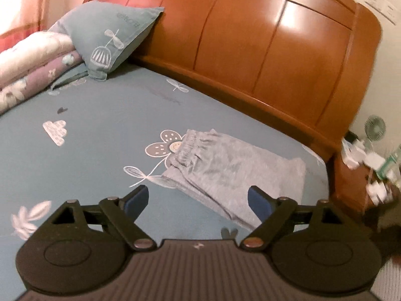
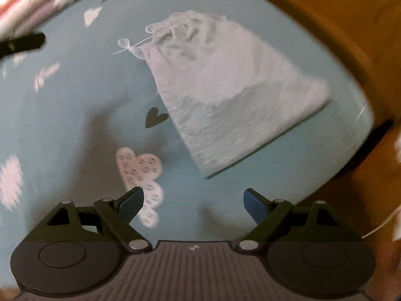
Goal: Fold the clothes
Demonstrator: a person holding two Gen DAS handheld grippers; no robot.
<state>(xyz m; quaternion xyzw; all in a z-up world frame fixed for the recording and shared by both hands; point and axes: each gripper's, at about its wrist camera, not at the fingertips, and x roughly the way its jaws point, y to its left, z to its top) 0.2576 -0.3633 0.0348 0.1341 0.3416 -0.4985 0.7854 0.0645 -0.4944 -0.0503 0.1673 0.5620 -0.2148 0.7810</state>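
Both hand-held grippers, left (image 1: 198, 202) and right (image 2: 193, 203), hang wide open and empty. Folded grey pants (image 1: 235, 173) sit far right on the bed (image 1: 100, 135). Maybe square up the edges.

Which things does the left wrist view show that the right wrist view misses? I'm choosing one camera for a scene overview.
Only the left wrist view shows the pillow, folded quilts and cluttered nightstand. Only the right wrist view shows the dotted heart print on the sheet. Both share the folded grey pants, blue sheet, wooden headboard, and their own open, empty tongs.
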